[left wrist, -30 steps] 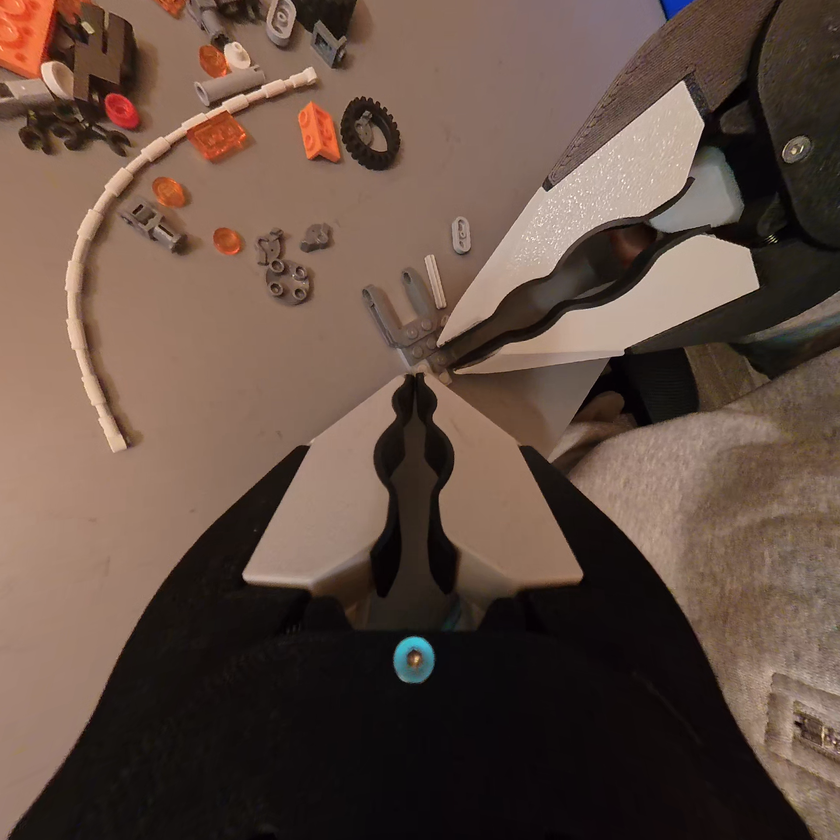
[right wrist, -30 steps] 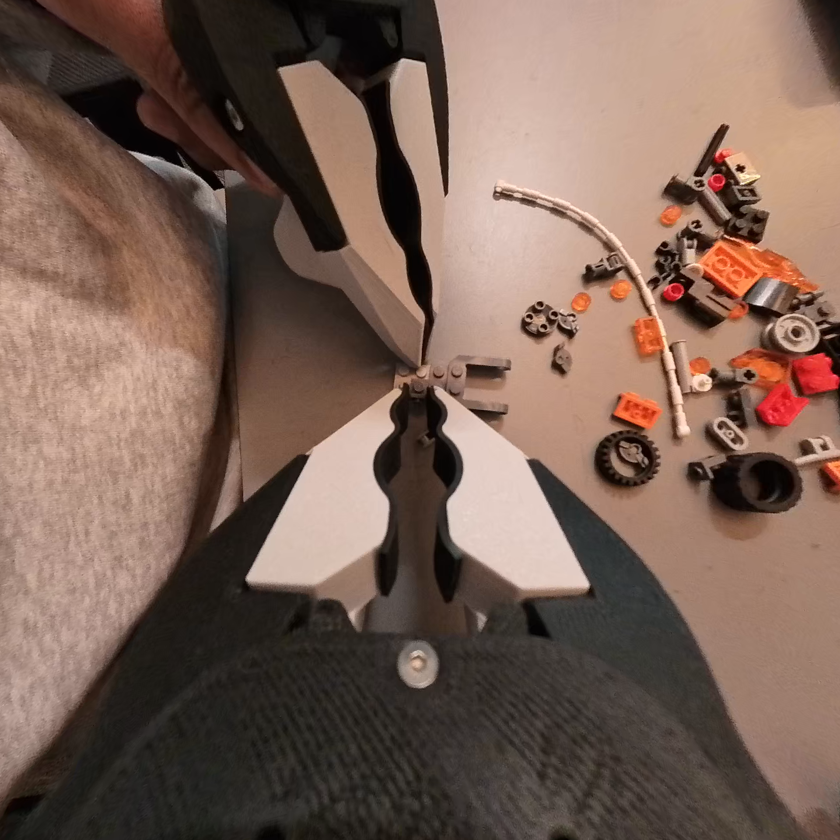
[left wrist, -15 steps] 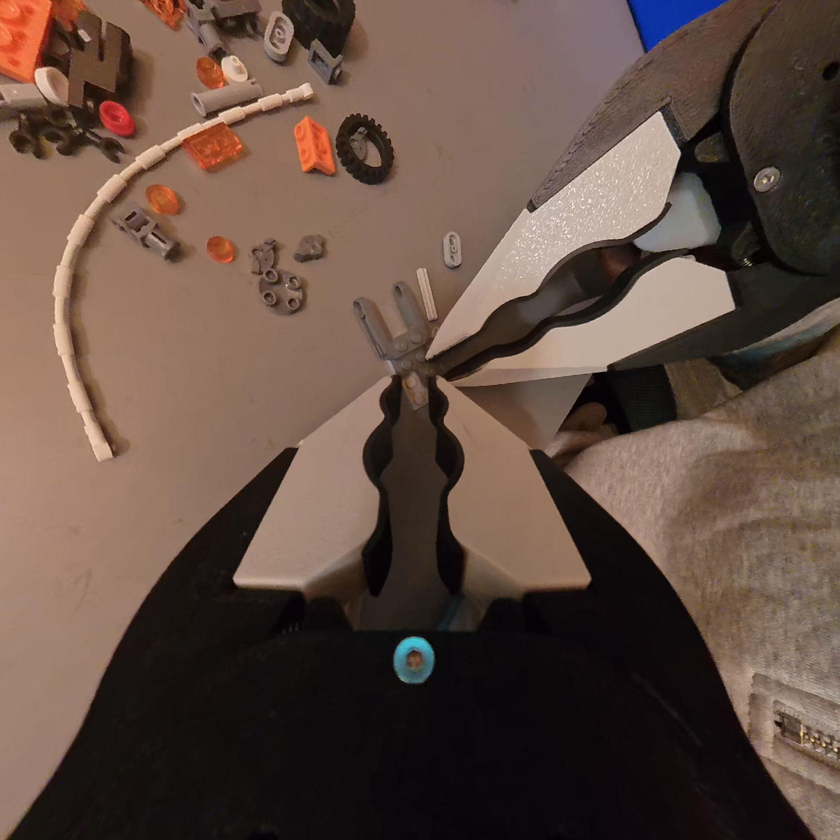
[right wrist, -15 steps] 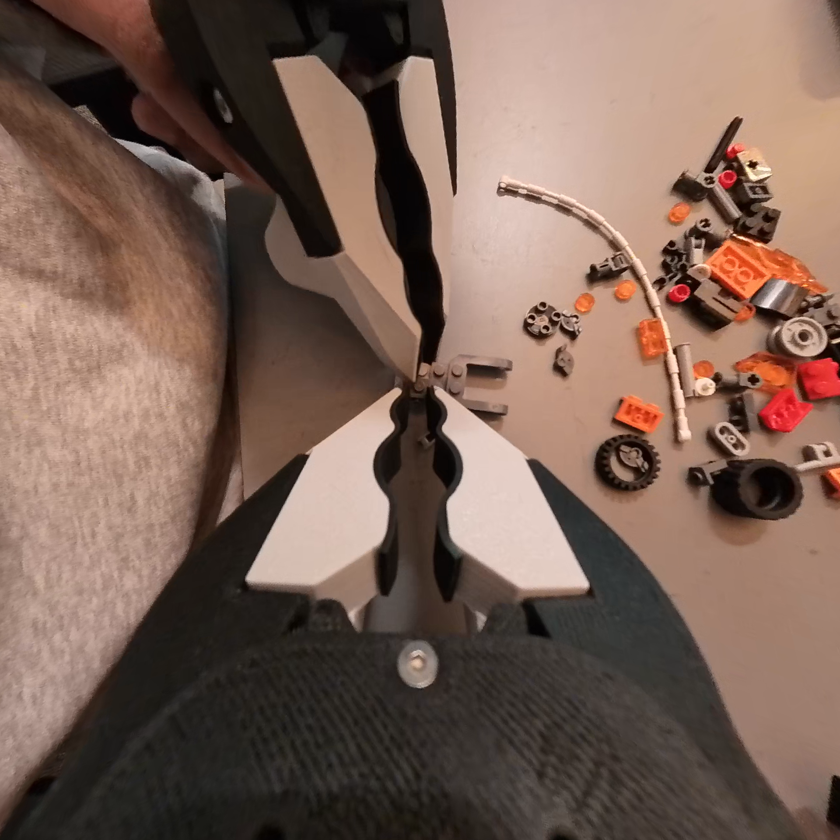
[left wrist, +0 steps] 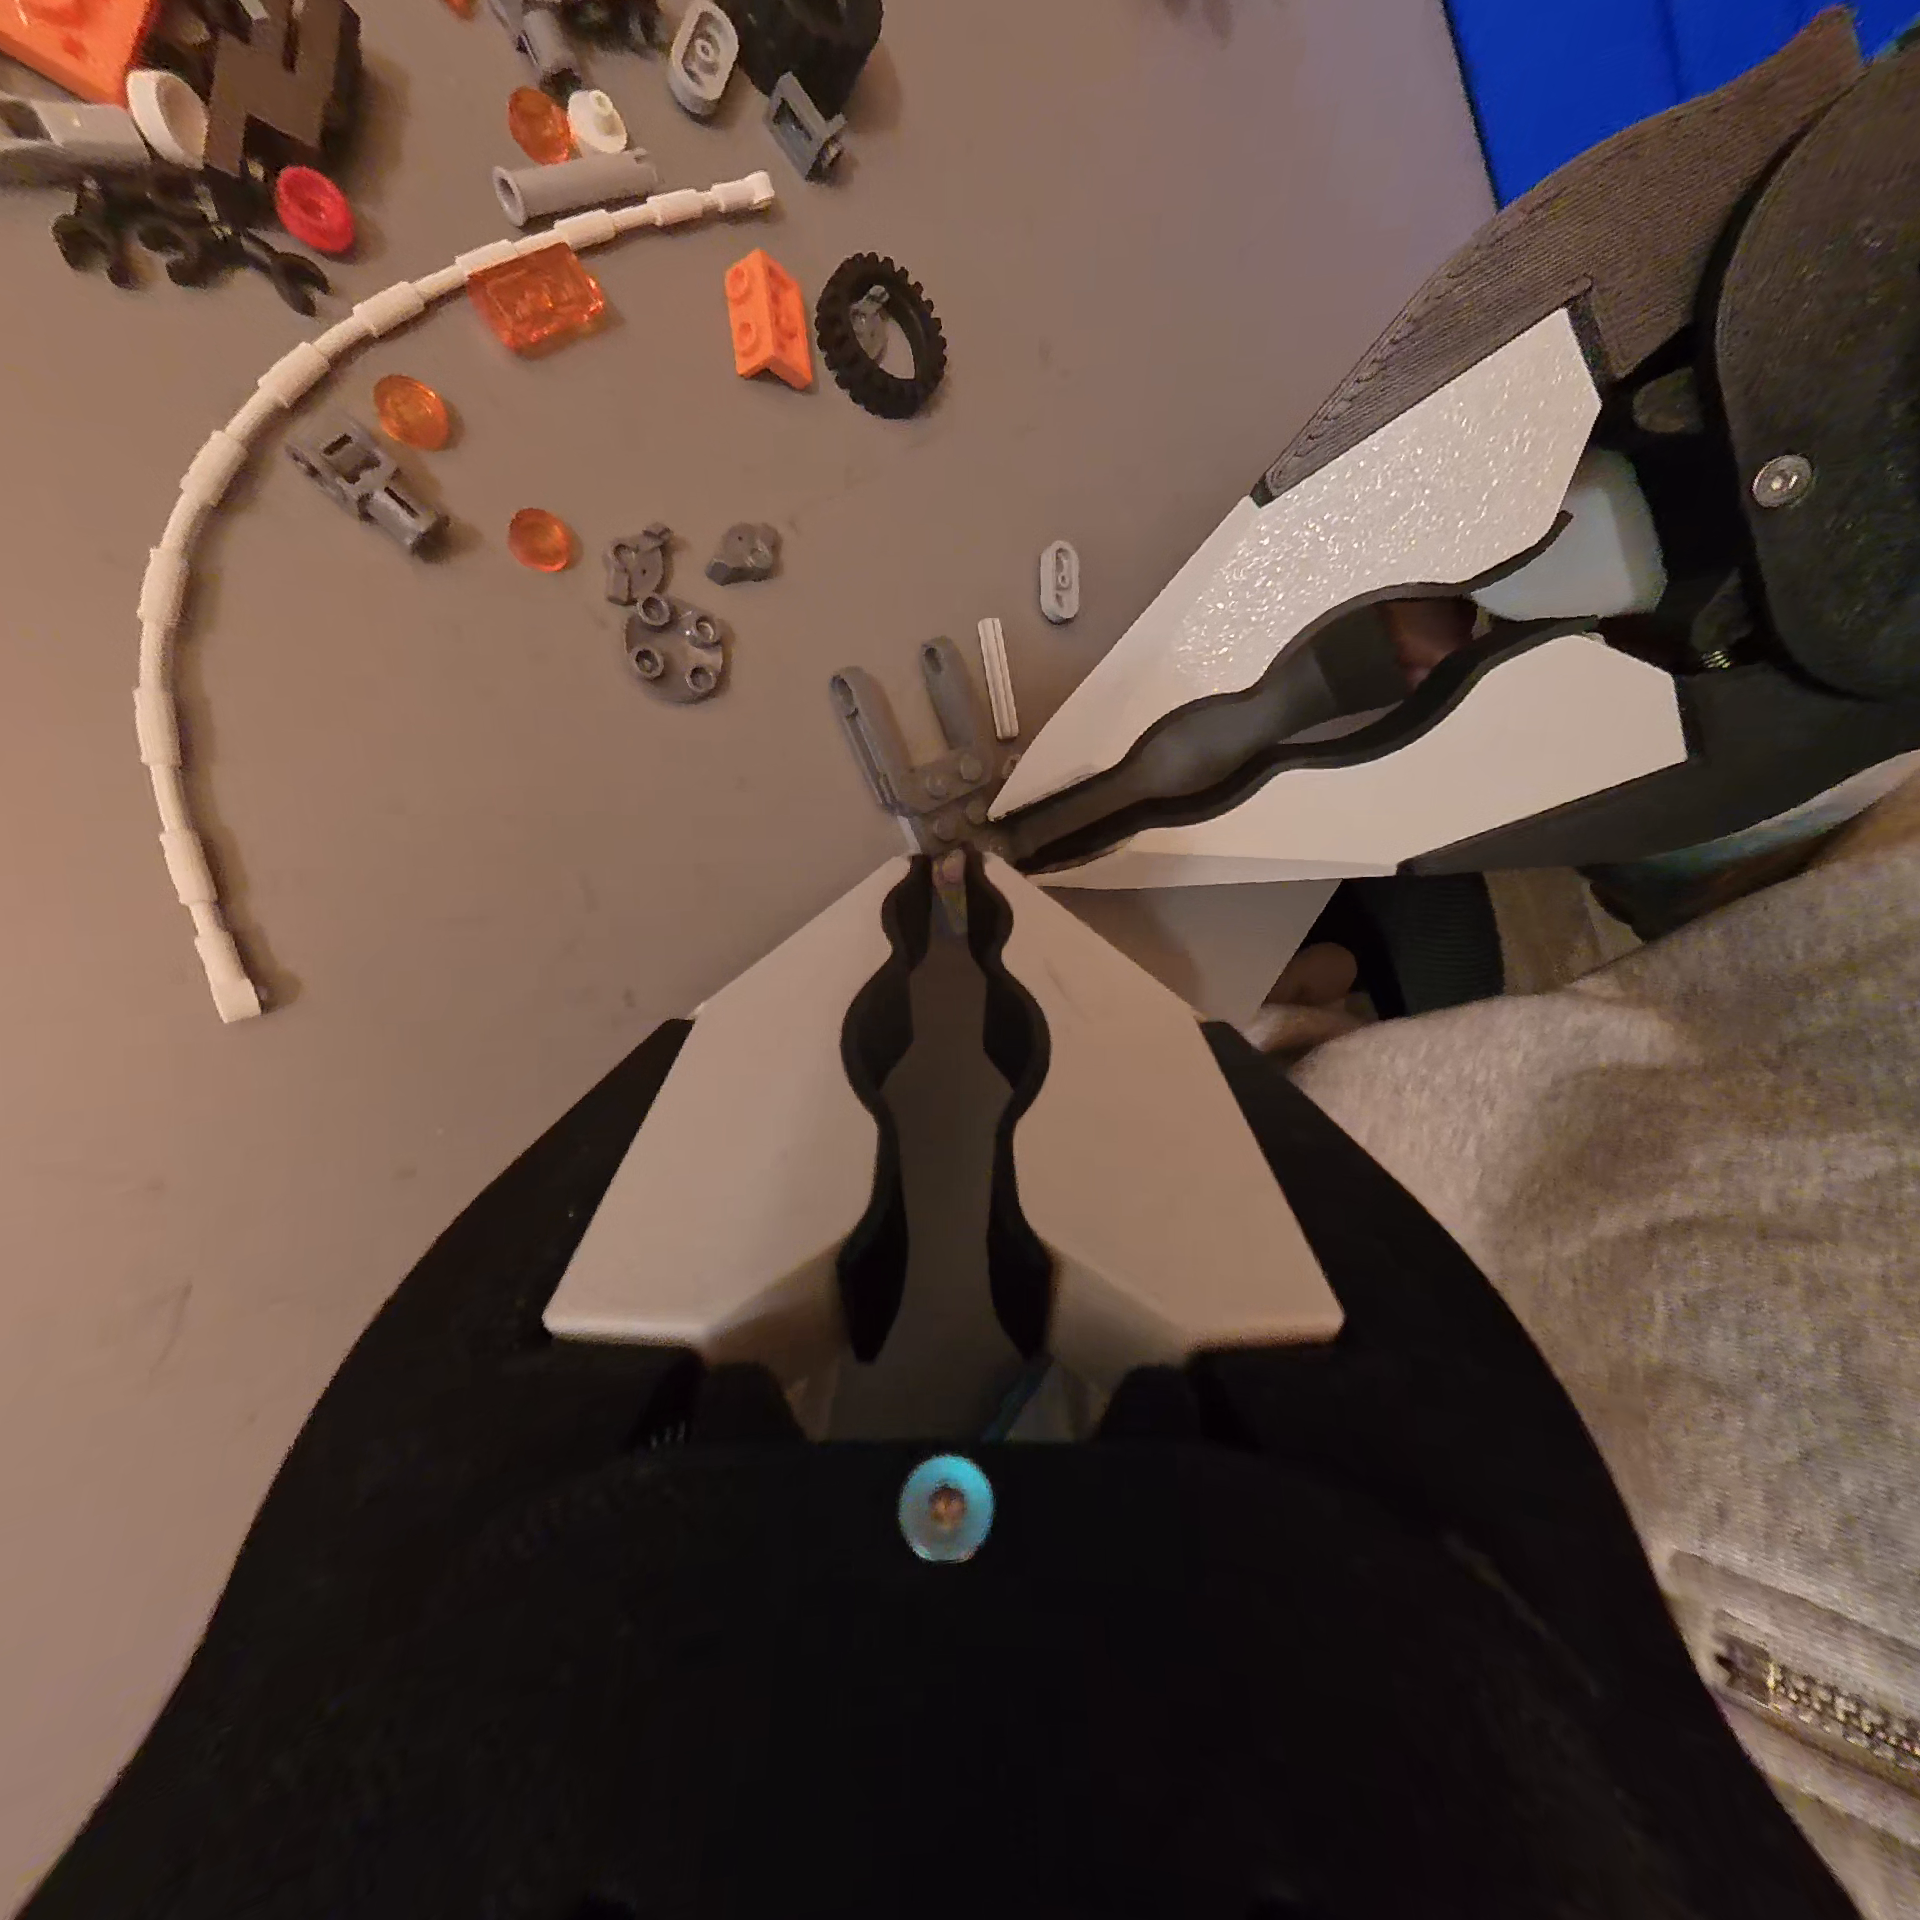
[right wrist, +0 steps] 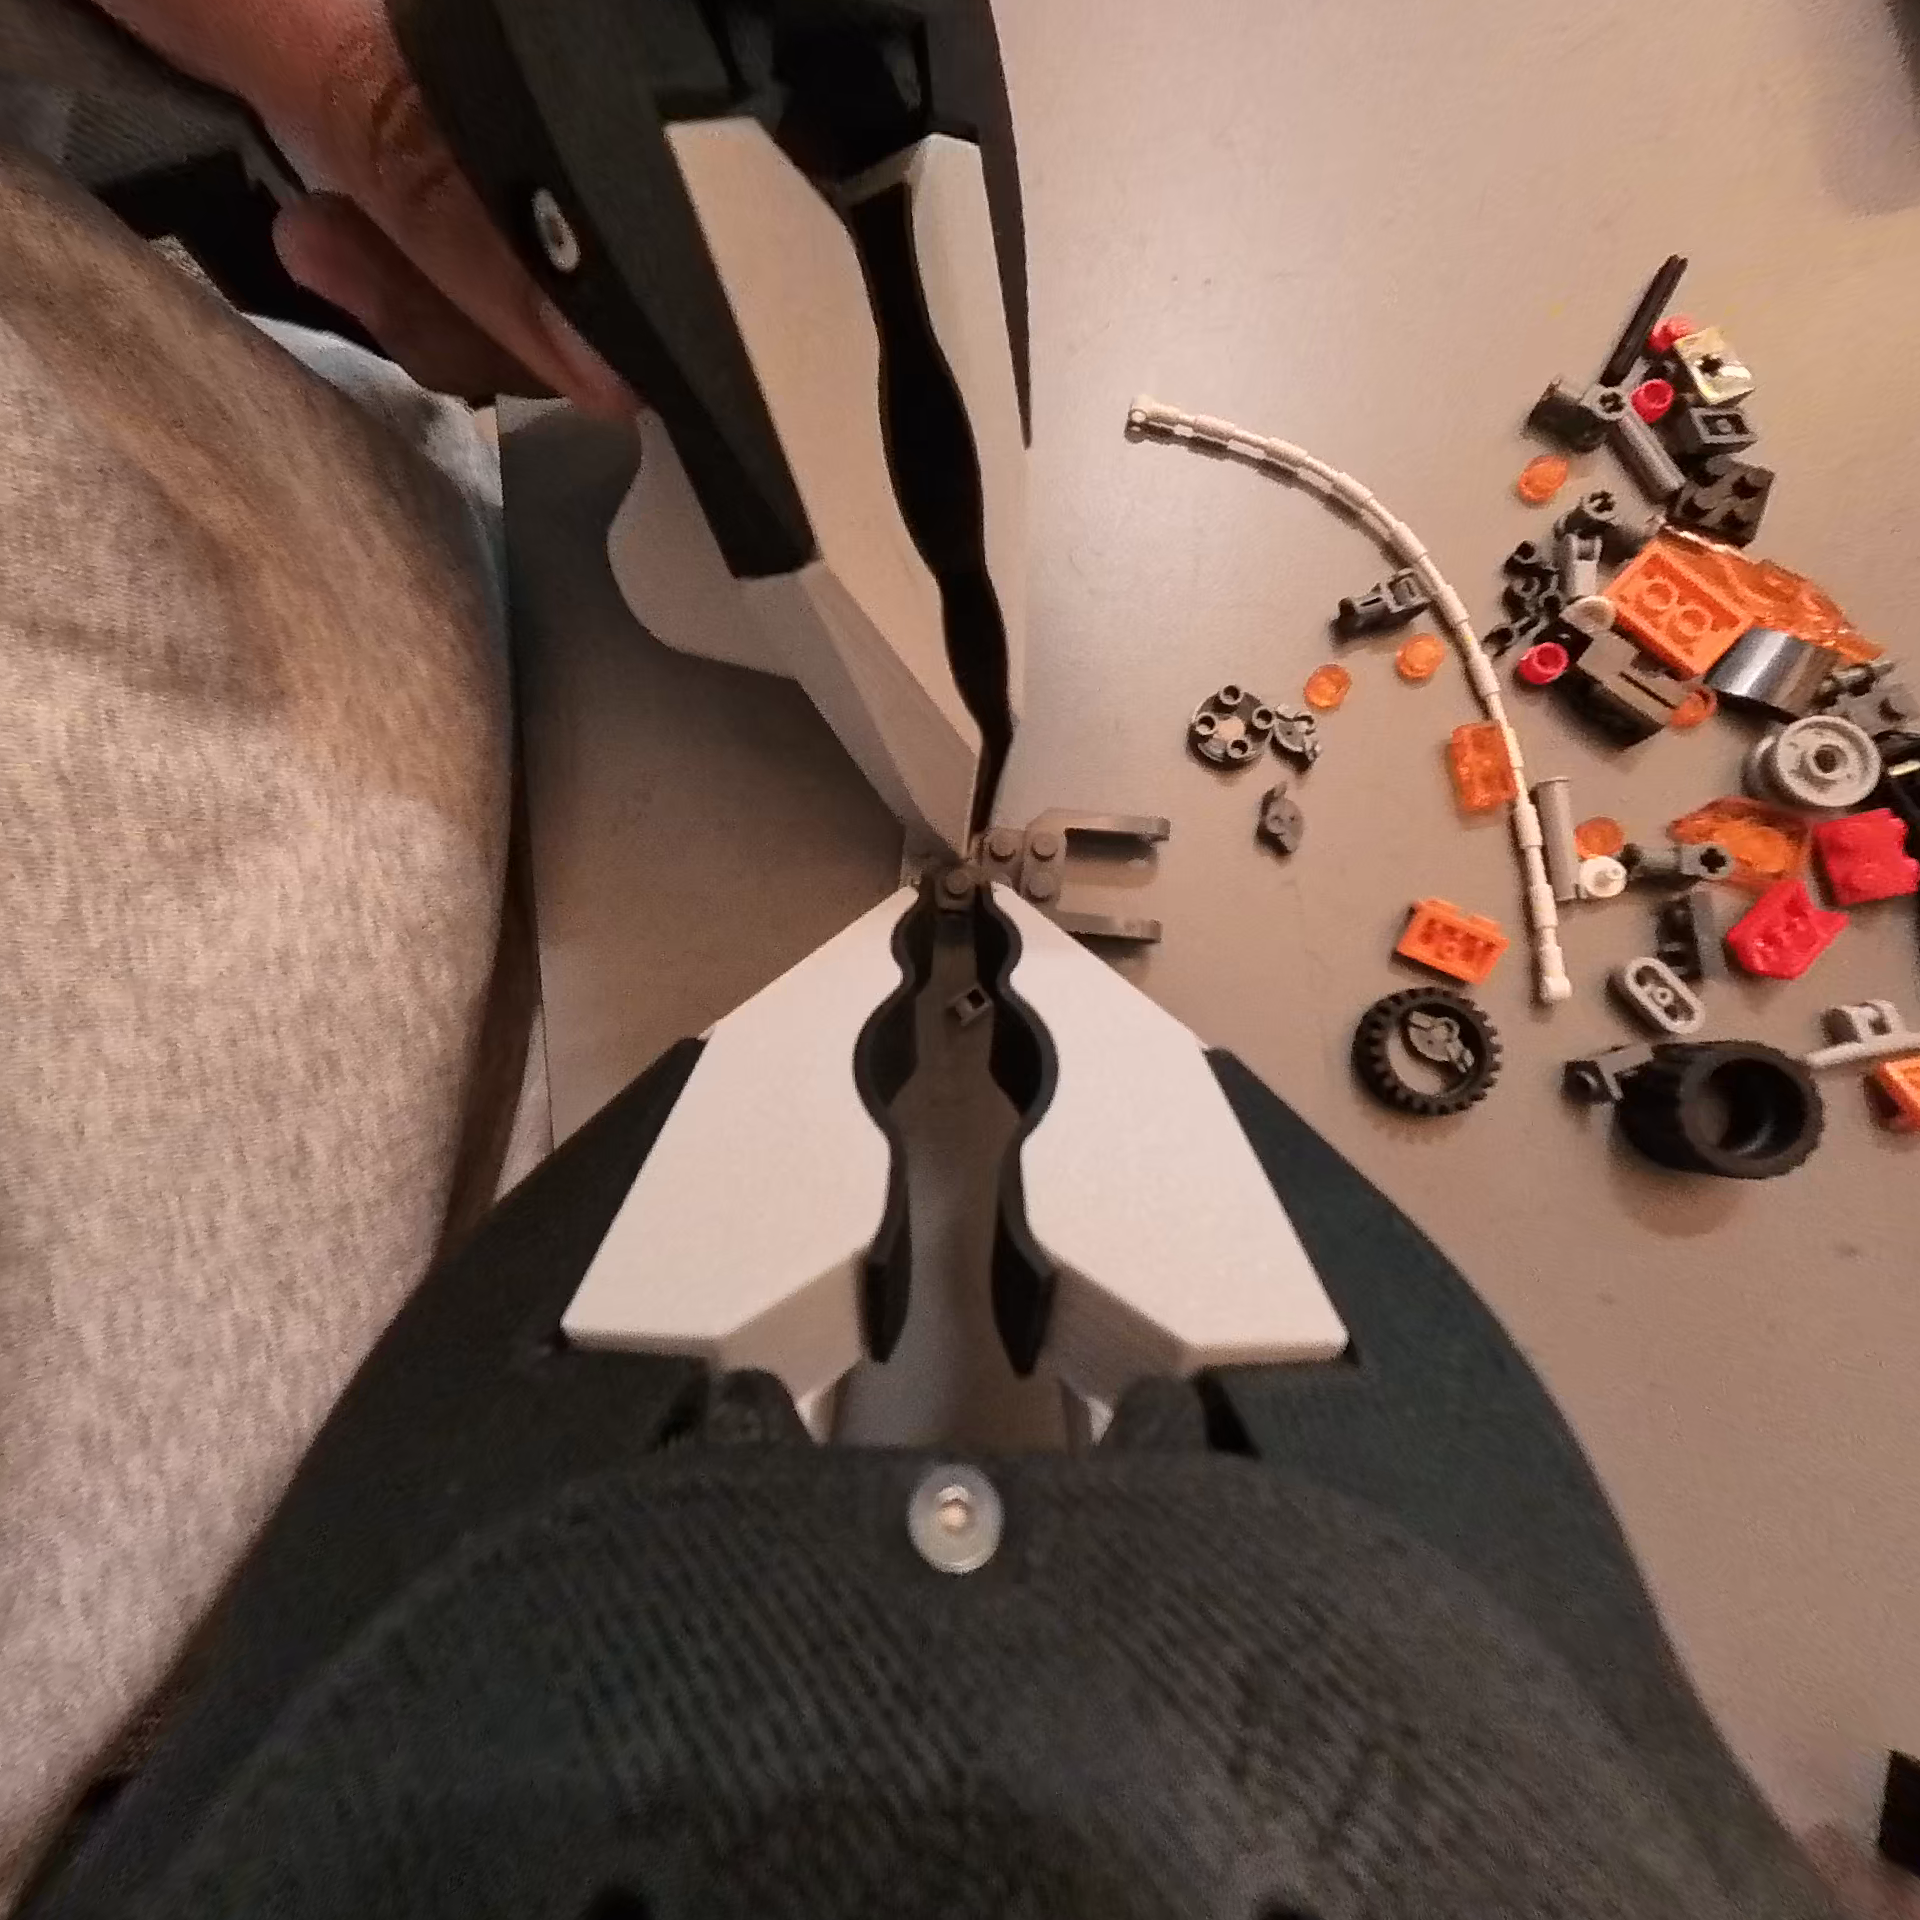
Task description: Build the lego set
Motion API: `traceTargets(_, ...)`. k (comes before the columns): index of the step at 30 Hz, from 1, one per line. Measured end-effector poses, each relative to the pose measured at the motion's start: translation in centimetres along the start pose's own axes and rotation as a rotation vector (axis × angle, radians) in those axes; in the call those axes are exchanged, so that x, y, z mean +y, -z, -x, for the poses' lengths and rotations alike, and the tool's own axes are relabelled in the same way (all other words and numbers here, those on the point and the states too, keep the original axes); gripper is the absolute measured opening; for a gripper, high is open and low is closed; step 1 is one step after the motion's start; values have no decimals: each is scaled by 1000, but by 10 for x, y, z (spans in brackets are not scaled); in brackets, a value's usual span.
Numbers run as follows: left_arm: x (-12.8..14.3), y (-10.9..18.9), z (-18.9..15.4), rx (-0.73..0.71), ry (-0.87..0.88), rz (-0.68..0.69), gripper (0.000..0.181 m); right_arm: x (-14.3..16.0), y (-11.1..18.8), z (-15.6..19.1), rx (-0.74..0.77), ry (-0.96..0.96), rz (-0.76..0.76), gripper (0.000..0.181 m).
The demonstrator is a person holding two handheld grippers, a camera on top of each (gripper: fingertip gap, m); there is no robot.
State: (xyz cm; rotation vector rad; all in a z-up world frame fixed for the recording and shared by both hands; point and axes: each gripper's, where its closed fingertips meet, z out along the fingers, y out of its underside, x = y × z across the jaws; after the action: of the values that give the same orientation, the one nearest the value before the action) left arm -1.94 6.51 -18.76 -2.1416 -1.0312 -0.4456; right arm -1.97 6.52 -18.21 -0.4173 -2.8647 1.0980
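A small grey forked Lego piece (left wrist: pixel 920 753) with two prongs is held just above the grey table (left wrist: pixel 520 1039) between both grippers. In the left wrist view my left gripper (left wrist: pixel 951 868) is shut on its studded end from below, and the right gripper (left wrist: pixel 1003 826) pinches it from the right. In the right wrist view the piece (right wrist: pixel 1039 862) points its prongs to the right. My right gripper (right wrist: pixel 956 878) is shut on its end, and the left gripper (right wrist: pixel 982 821) comes down on it from above.
Loose parts lie beyond: a white ribbed hose (left wrist: pixel 177 623), an orange brick (left wrist: pixel 769 327), a thin black tyre (left wrist: pixel 883 332), a round grey plate (left wrist: pixel 675 655) and a fat black tyre (right wrist: pixel 1725 1132). A person's grey sweater (right wrist: pixel 208 831) is close beside the grippers. My two grippers' fingertips are within a few centimetres of each other.
My left gripper's tips stood just under the grey piece; they have since closed on its end. The right gripper has kept its hold, and both have shifted slightly.
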Motion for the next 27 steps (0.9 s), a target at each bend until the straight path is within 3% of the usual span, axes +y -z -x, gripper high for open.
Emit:
traceTargets(1,0,0,-1,16,12,4,9,0,0,0,2,1,1,5)
traceTargets(4,1,1,-2,63,50,-4,13,0,0,0,2,5,3,5)
traceTargets(8,1,1,1,34,38,-6,6,-1,0,0,-7,1,1,5)
traceTargets(27,1,1,1,27,14,12,7,0,-1,0,-30,15,47,6)
